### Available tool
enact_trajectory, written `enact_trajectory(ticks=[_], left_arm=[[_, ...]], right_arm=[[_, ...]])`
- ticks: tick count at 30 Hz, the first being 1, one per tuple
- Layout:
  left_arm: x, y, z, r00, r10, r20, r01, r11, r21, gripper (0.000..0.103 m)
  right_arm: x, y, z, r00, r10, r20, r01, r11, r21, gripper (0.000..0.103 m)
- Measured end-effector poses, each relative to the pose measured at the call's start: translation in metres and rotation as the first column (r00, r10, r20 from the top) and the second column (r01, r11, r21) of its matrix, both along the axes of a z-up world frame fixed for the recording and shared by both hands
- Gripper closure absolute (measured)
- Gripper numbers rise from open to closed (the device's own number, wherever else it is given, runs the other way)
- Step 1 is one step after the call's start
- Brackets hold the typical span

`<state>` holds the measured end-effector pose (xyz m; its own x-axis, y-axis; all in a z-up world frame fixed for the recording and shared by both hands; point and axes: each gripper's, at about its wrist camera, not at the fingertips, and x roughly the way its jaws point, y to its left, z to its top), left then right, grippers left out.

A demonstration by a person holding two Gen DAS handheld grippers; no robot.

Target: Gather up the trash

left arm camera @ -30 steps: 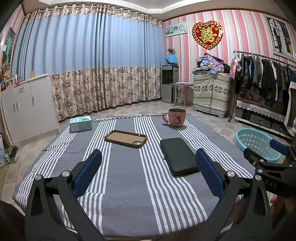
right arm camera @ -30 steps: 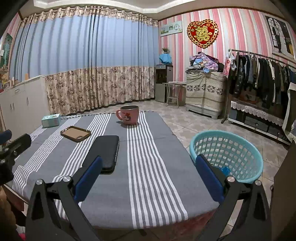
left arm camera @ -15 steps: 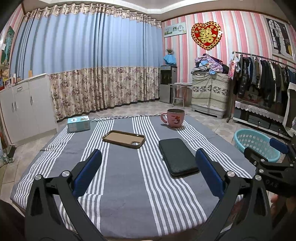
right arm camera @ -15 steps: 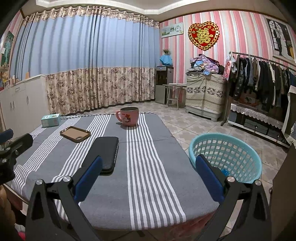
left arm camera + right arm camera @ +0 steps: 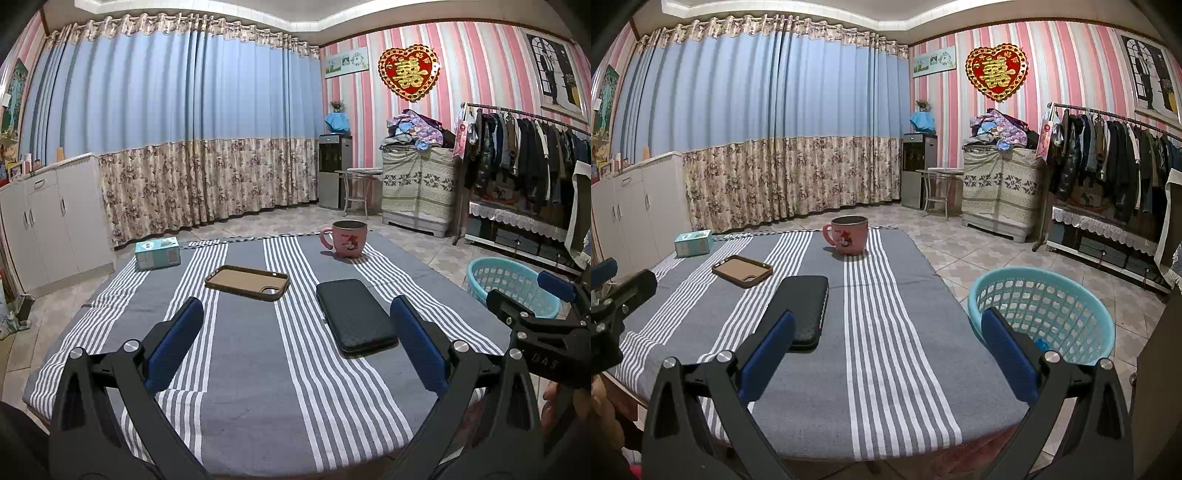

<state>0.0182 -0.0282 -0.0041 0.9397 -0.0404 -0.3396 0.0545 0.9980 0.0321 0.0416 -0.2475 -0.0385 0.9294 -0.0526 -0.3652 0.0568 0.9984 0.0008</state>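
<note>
A teal plastic basket (image 5: 1043,308) stands on the floor by the table's right edge; something small and blue lies inside it, and the basket (image 5: 511,286) also shows in the left wrist view. On the grey striped tablecloth (image 5: 258,362) lie a black case (image 5: 354,317), a brown phone case (image 5: 246,282), a pink mug (image 5: 347,239) and a small teal box (image 5: 158,252). My left gripper (image 5: 295,339) hovers open over the table's near edge. My right gripper (image 5: 886,354) hangs open over the near right corner, holding nothing.
White cabinets (image 5: 48,225) line the left wall, and curtains (image 5: 177,147) close the back. A clothes rack (image 5: 1115,170), a covered cabinet (image 5: 999,192) and a water dispenser (image 5: 918,170) stand at the right. Tiled floor (image 5: 979,254) surrounds the basket.
Both grippers have drifted slightly, so the scene shifts a little in each view. Nothing on the table has moved, and both stay open.
</note>
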Motion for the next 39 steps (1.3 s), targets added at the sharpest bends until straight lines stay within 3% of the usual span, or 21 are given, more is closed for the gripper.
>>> enact_trajectory(ticks=[39], left_arm=[[0.0066,0.0069,0.0021,1.0,-0.004,0.003,0.004,1.0,0.009,0.005]], right_arm=[[0.001,-0.0008,-0.0011,1.0,-0.005,-0.003,0.005,1.0,-0.004,0.005]])
